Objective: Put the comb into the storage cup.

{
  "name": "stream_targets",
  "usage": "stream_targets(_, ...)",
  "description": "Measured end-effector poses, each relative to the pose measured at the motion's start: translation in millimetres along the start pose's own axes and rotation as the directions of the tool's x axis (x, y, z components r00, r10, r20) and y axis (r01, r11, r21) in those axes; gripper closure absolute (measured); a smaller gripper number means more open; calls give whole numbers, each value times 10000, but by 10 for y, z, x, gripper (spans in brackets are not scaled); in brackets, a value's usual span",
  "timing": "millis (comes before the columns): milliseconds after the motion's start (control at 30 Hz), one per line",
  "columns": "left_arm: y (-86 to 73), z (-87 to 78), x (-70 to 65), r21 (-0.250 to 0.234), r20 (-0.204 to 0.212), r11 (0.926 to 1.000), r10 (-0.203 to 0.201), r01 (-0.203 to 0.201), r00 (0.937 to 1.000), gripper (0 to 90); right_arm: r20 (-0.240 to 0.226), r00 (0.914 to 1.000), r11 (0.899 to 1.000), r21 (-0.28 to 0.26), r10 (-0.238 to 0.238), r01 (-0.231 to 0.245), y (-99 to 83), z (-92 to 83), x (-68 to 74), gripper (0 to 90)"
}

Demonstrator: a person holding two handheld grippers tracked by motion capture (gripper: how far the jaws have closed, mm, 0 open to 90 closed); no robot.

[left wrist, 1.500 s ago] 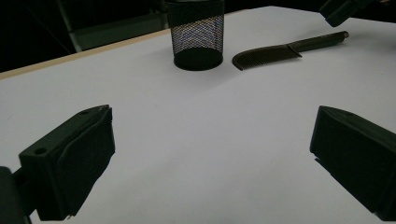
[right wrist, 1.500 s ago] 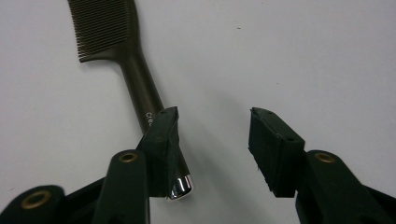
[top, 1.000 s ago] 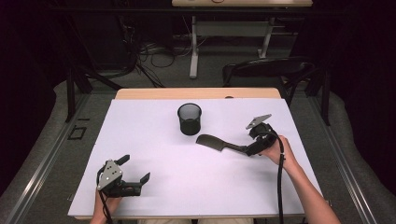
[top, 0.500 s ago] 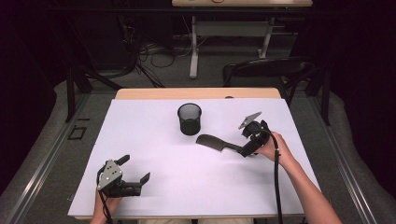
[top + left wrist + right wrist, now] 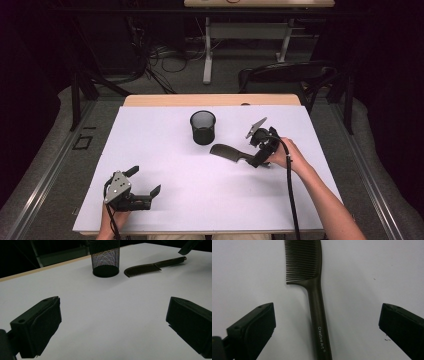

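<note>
Left tongs [image 5: 146,183]: held low at the near left of the white surface [image 5: 165,150], jaws wide apart with nothing between them; in the left gripper view only bare white shows between the pads.
Mesh cup [image 5: 203,127]: black wire, upright, standing toward the far middle of the surface; no writing readable on it.
Comb [image 5: 231,153]: dark, lying flat just right of the cup and apart from it, toothed end toward the cup, handle toward the right hand.
Writing: small white letters "Creative Art" run along the comb's handle in the right gripper view.
Right tongs [image 5: 256,161]: at the comb's handle end, jaws spread wide; they have just been opening. The handle lies between them, touching neither pad.
</note>
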State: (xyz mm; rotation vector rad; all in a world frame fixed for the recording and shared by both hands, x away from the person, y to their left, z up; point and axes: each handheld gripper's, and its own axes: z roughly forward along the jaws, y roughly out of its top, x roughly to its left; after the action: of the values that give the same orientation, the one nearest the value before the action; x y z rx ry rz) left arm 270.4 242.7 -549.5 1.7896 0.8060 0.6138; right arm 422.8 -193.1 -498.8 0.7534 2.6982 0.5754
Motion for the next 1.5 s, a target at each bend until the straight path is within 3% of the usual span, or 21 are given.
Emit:
stream_targets(233,0,-1,-1,6,23,10000,-2,2,10000,0,-284,9987,9985,339,-419,428,96,73,30,39)
stream_targets(533,-2,11,-4,35,58,10000,-25,25,10000,0,-412,9945,9916,830,-961,993,167,168,54,265)
stream_targets(700,-2,11,-2,38,60,10000,-25,25,10000,0,-585,9897,9844,1109,-1306,1365,188,227,69,439)
stream_targets(867,-3,12,-2,39,72,10000,-34,33,10000,0,-749,9855,9736,1603,-1525,1628,227,271,81,540)
stream_targets(900,-3,12,-1,47,71,10000,-21,21,10000,0,-767,9862,9762,1496,-1469,1570,228,292,86,560)
stream_targets(1133,-4,12,1,44,91,10000,-30,29,10000,0,-784,9805,9612,1972,-1804,1927,269,377,93,624)
stream_targets(1333,-6,12,1,29,88,10000,-42,42,10000,0,-697,9833,9581,2227,-1684,1799,272,437,89,675)
stream_targets(1500,-5,13,3,51,96,10000,-20,19,10000,0,-687,9829,9613,2073,-1709,1816,269,452,73,718)
